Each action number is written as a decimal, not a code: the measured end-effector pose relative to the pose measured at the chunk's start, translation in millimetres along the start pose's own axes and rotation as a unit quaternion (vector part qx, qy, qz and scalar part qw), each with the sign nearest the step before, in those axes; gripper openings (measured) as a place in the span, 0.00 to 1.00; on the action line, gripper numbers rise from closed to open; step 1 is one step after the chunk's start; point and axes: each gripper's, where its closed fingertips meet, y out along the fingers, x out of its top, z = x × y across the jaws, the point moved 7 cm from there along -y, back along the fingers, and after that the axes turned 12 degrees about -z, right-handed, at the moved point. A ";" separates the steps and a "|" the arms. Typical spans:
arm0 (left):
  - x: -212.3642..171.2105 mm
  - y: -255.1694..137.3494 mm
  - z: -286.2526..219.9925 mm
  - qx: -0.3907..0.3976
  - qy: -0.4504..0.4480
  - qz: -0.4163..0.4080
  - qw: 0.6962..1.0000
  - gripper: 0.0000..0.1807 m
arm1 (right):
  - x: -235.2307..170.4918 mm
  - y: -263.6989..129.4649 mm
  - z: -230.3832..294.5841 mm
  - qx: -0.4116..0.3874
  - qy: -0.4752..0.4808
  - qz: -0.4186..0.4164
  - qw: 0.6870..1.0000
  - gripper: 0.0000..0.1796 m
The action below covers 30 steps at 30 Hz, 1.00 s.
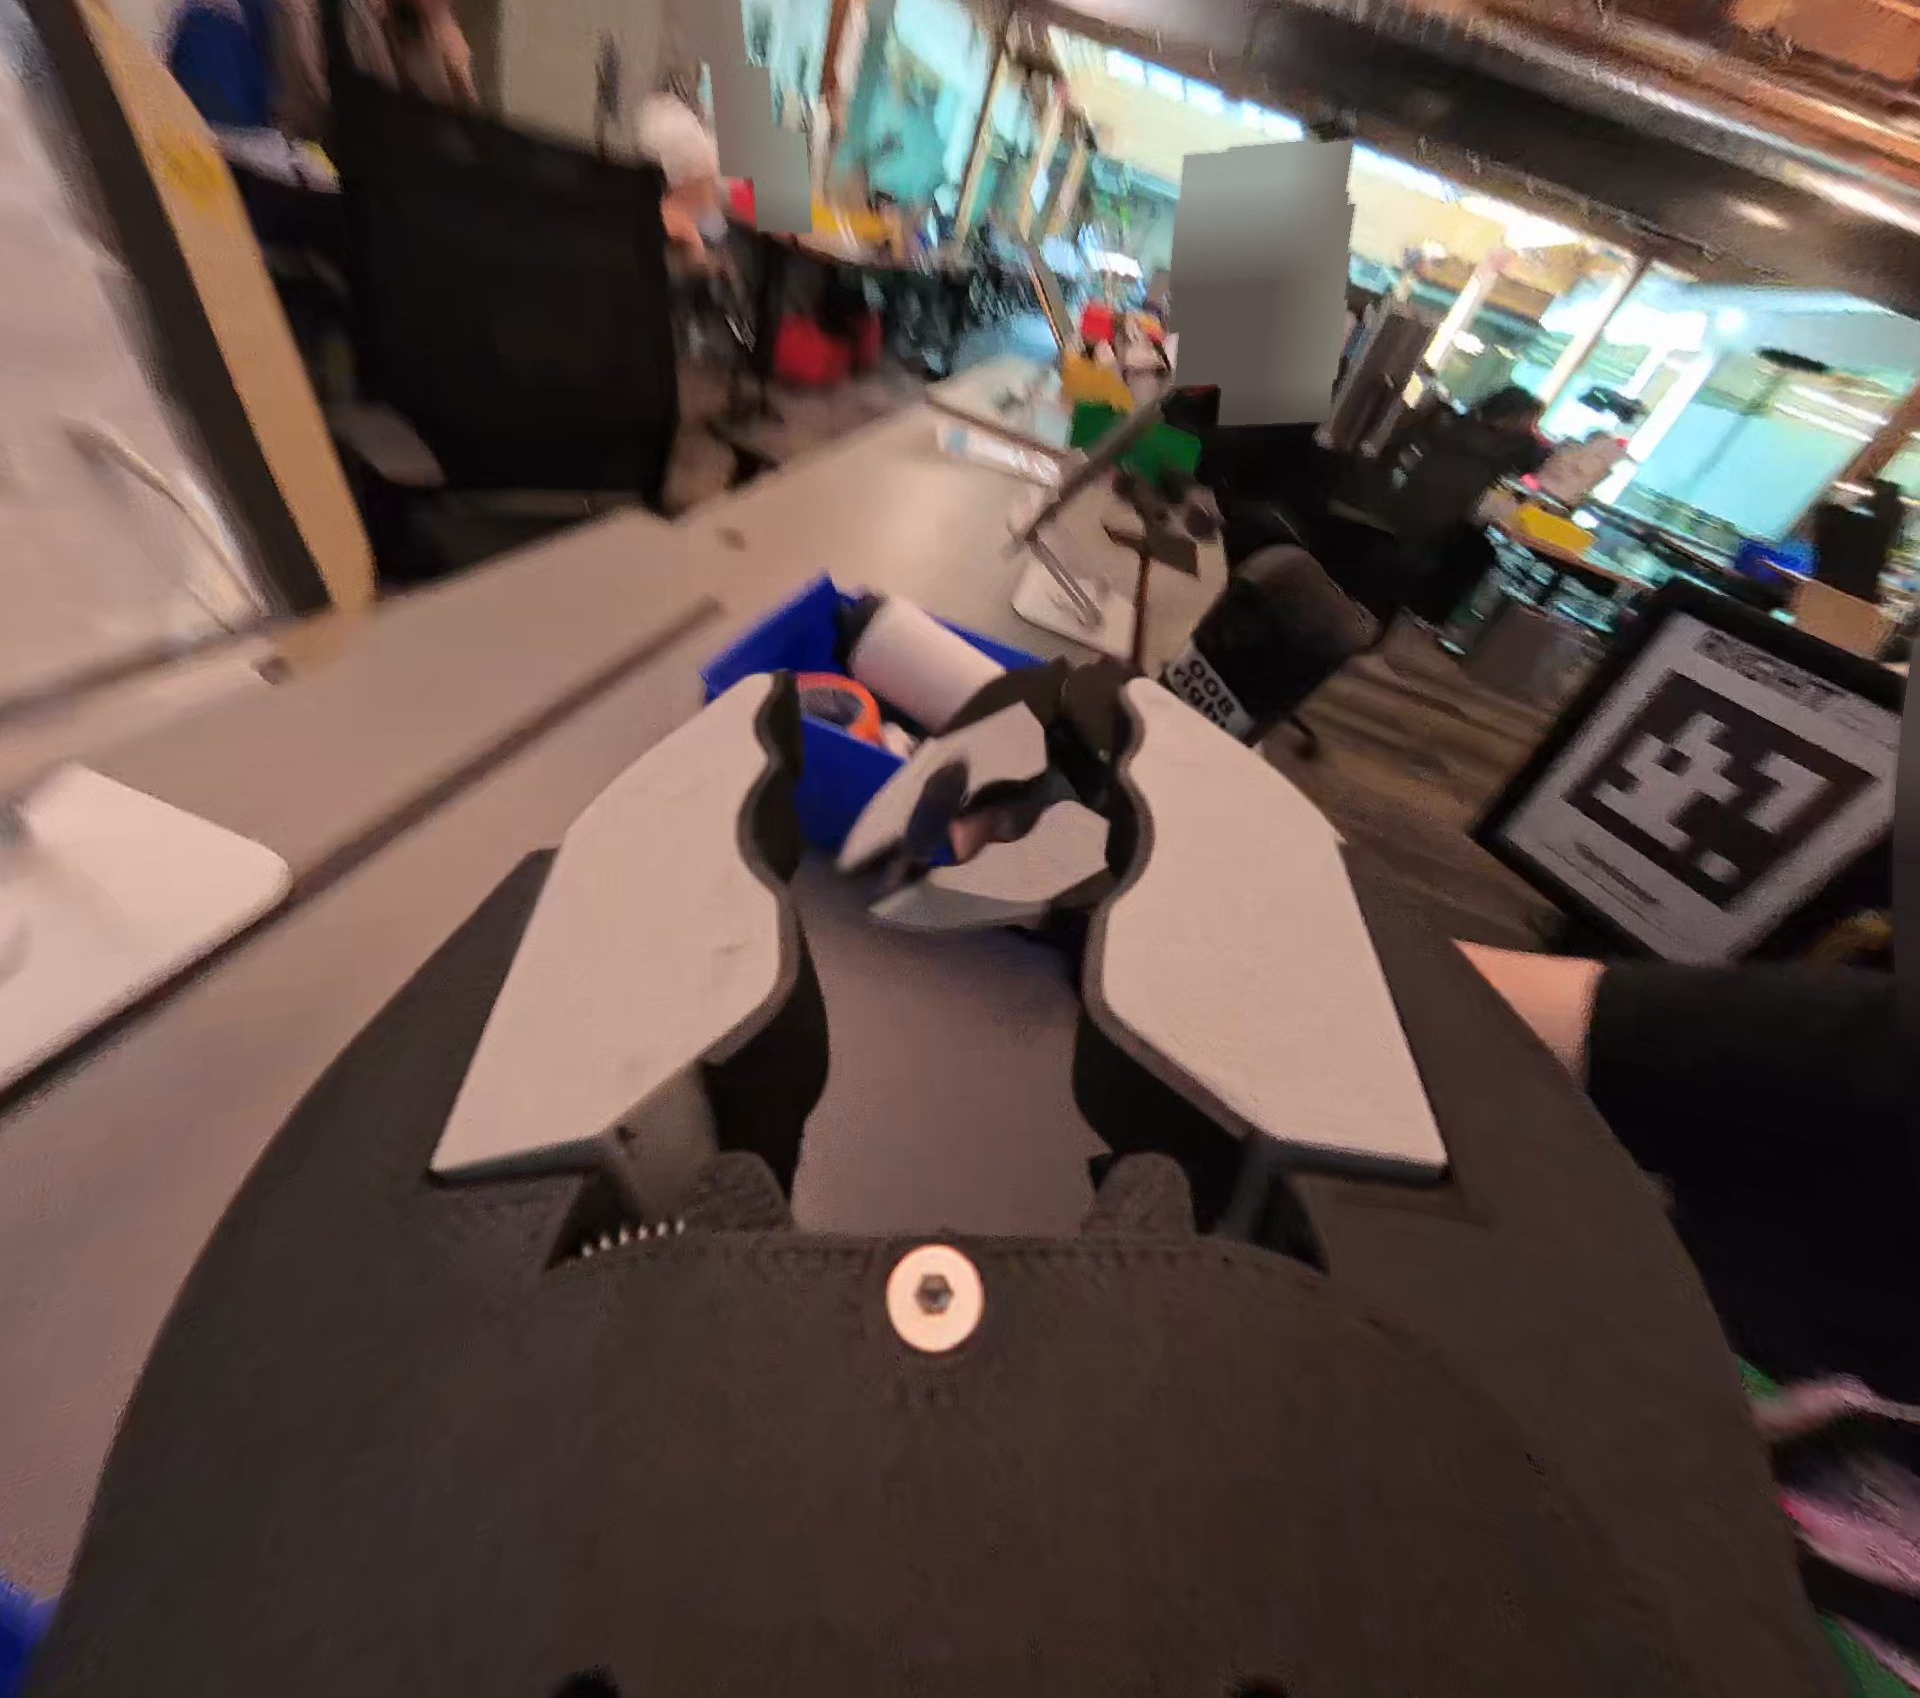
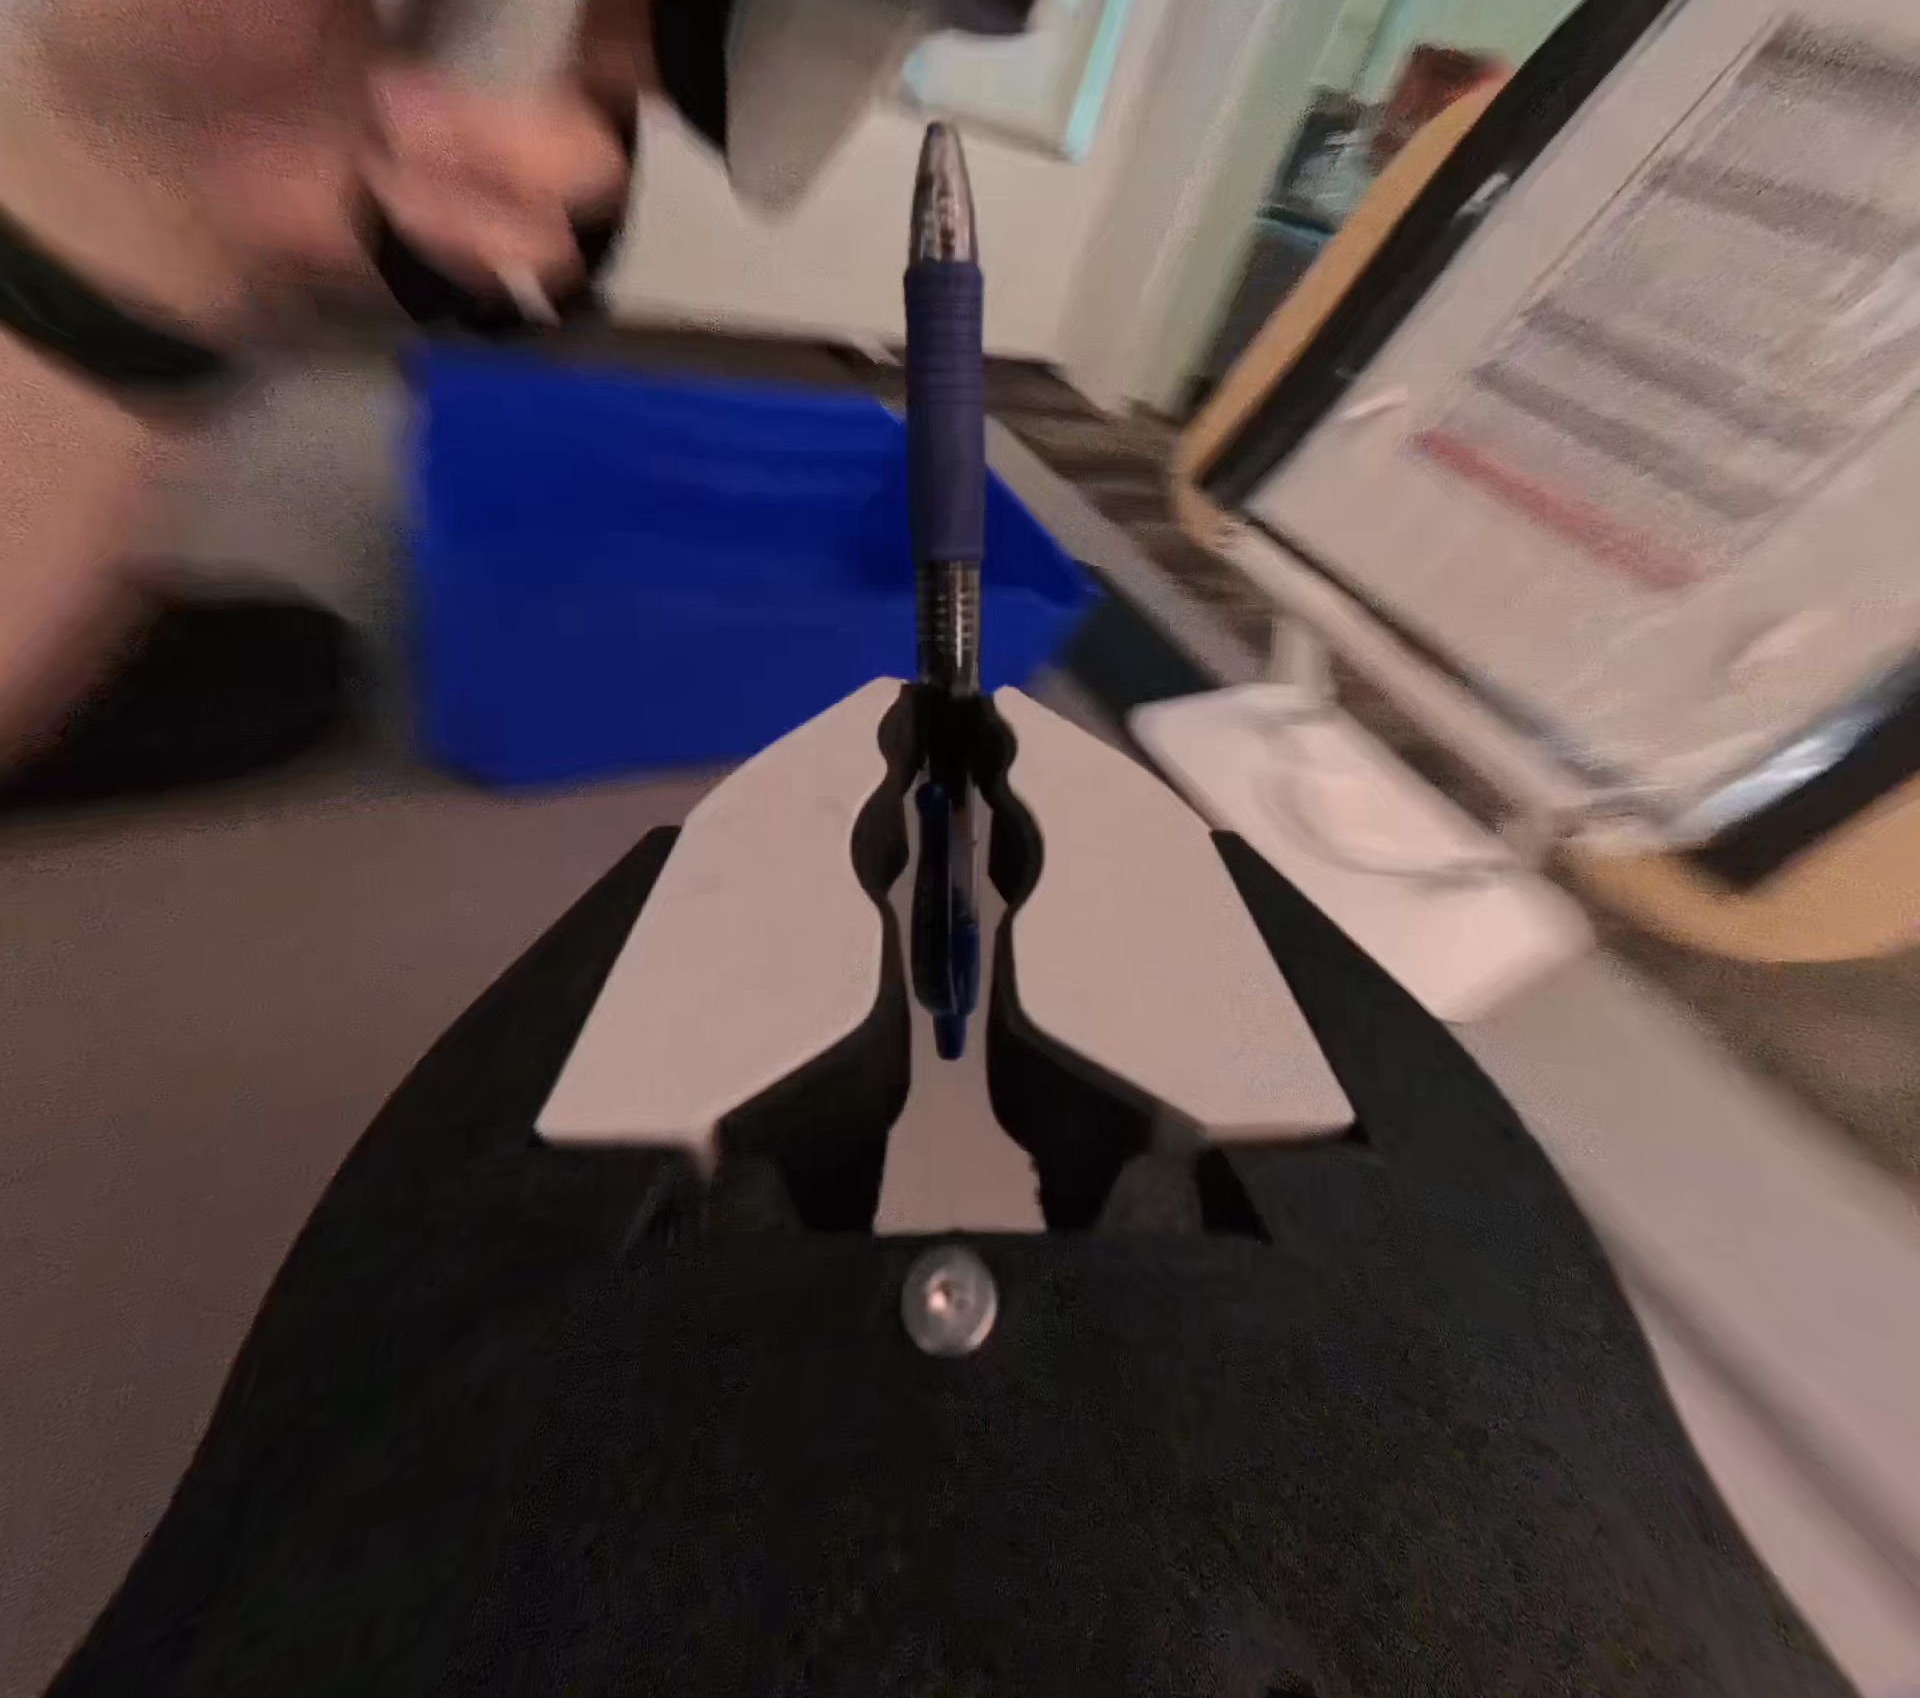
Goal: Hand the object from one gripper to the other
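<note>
My right gripper is shut on a blue pen. The pen stands straight out past the fingertips, with its clip end back between the fingers. My left gripper is open wide and empty. In the left wrist view the right gripper sits just beyond and between my left fingertips, with the pen as a dark blue blur in it. In the right wrist view the left gripper is blurred at the upper left, just above and left of the pen's tip, held by a hand.
A blue bin with a white cylinder and an orange item stands on the grey table behind the grippers; it also shows in the right wrist view. A framed black-and-white tag board is to the right. A white stand base sits at right.
</note>
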 end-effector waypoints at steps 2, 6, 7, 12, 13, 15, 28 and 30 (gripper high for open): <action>3.6 -3.4 1.4 0.016 0.044 -0.044 0.998 0.36 | 7.6 -2.9 -6.1 0.065 0.224 -0.077 0.969 0.06; -11.5 8.1 -1.9 -0.024 0.050 -0.046 0.997 0.35 | 10.3 -6.8 -12.6 0.164 0.449 -0.148 0.866 0.06; -18.7 14.2 -3.5 -0.045 0.027 -0.029 0.998 0.35 | 8.3 -5.7 -11.5 0.175 0.457 -0.139 0.861 0.06; -54.7 43.2 -8.1 -0.081 0.035 0.036 0.995 0.28 | 8.1 -0.5 3.3 0.230 0.431 -0.109 0.866 0.06; -59.9 46.3 -7.9 -0.073 0.051 0.053 0.995 0.27 | 9.7 -0.7 4.3 0.232 0.425 -0.113 0.867 0.06; -65.0 49.1 -11.1 -0.080 0.066 0.064 0.993 0.20 | 12.6 -2.3 4.8 0.234 0.408 -0.121 0.874 0.06; -40.3 13.5 22.7 0.252 0.569 0.137 0.770 0.05 | 22.6 -26.5 -12.2 -0.050 -0.241 -0.033 0.969 0.26; -44.3 12.1 22.5 0.277 0.687 0.163 0.652 0.05 | 26.9 -28.4 -0.7 -0.076 -0.382 -0.006 0.921 0.22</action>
